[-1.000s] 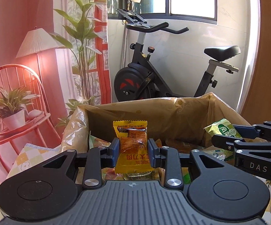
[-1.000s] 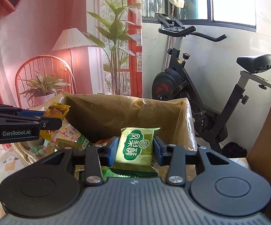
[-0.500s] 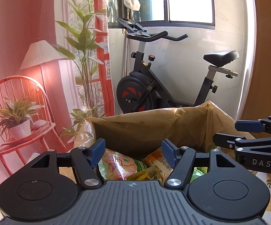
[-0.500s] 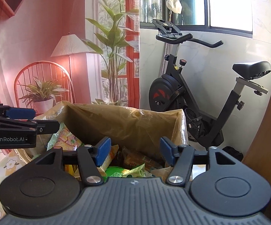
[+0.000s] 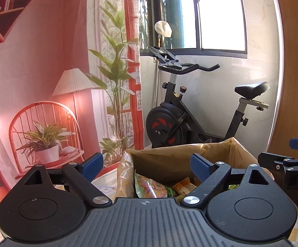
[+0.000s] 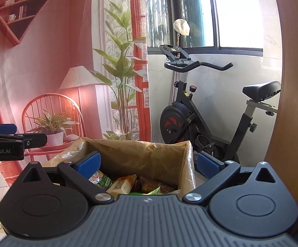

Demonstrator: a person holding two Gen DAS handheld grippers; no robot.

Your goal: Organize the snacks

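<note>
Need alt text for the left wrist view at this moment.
The open, empty left gripper hovers over a plastic-lined box of snack packets. The right gripper juts in at right; an exercise bike stands behind.

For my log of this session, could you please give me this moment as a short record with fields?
left tool: open, holding nothing, above the box
right tool: open, holding nothing, above the box
box: lined with brown plastic, open top
snack packets: loose pile inside the box
background: exercise bike under the window
</note>
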